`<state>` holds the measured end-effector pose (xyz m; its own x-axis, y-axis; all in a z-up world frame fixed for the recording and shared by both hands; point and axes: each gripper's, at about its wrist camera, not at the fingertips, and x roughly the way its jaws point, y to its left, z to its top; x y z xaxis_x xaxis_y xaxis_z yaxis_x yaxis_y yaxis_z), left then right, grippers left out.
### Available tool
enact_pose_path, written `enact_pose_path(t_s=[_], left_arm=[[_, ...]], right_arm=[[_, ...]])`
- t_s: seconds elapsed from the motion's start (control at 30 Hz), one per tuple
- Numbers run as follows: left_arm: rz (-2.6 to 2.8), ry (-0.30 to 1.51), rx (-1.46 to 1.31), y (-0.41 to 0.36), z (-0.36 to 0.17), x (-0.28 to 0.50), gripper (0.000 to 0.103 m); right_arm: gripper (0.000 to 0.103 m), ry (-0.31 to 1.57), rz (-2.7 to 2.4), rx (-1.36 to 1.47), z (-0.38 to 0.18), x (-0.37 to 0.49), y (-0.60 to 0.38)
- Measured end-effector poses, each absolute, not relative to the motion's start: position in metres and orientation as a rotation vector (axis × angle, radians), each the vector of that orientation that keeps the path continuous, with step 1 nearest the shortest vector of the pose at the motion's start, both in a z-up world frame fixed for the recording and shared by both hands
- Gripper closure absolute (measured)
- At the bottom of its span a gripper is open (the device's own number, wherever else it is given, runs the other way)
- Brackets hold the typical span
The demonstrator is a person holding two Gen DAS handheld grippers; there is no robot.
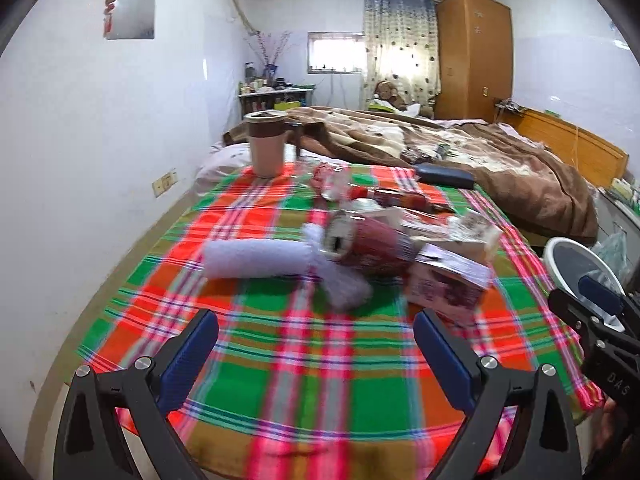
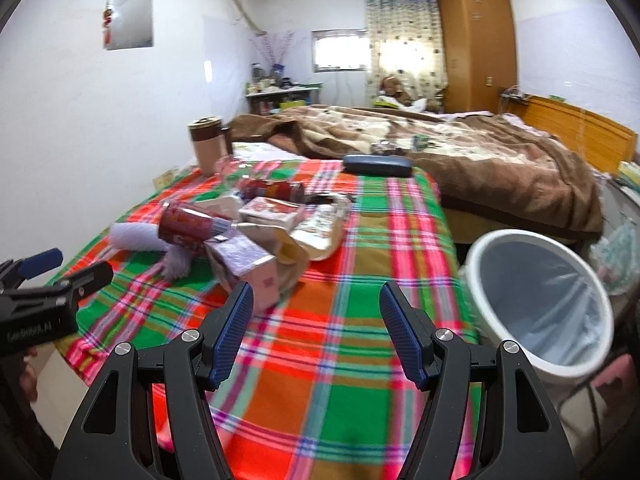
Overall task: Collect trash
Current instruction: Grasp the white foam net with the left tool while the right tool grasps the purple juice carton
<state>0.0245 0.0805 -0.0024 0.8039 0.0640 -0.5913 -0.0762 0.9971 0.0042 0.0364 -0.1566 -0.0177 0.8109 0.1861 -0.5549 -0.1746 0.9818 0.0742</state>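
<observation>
Judging from both wrist views, I have hardly started: the trash pile point(image 2: 256, 236) of a red can point(image 1: 368, 248), small cartons and wrappers sits heaped mid-table on the plaid cloth point(image 2: 320, 360), and the white bin point(image 2: 540, 300) beside the table's right edge looks empty apart from its liner. My left gripper point(image 1: 316, 344) and right gripper point(image 2: 316, 320) both hover spread wide with nothing between the fingers, short of the pile, so every piece is left to carry over.
</observation>
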Motion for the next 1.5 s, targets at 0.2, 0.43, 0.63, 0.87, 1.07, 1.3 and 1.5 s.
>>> enact_pose_path(t_s=[0.2, 0.43, 0.63, 0.87, 1.07, 1.3, 1.5], left_arm=[[0.066, 0.666, -0.063, 0.126, -0.006, 0.042, 0.004], [0.058, 0.712, -0.004, 0.157, -0.009, 0.071, 0.004], [0.002, 0.79, 0.061, 0.169, -0.021, 0.108, 0.004], [-0.022, 0.813, 0.125, 0.179, -0.028, 0.146, 0.01], [-0.146, 0.881, 0.128, 0.179, -0.043, 0.166, 0.017], [-0.296, 0.957, 0.105, 0.159, -0.057, 0.151, 0.033], [-0.394, 0.94, 0.149, 0.135, -0.05, 0.115, 0.034]], right_arm=[[0.036, 0.635, 0.313, -0.04, -0.023, 0.06, -0.13], [0.036, 0.713, 0.355, -0.109, -0.036, 0.09, -0.106], [0.036, 0.768, 0.366, -0.137, -0.045, 0.102, -0.093], [0.049, 0.819, 0.357, -0.123, -0.054, 0.11, -0.09], [0.057, 0.822, 0.37, -0.099, -0.055, 0.107, -0.088], [0.059, 0.823, 0.367, -0.091, -0.054, 0.104, -0.086], [0.059, 0.825, 0.36, -0.076, -0.055, 0.1, -0.092]])
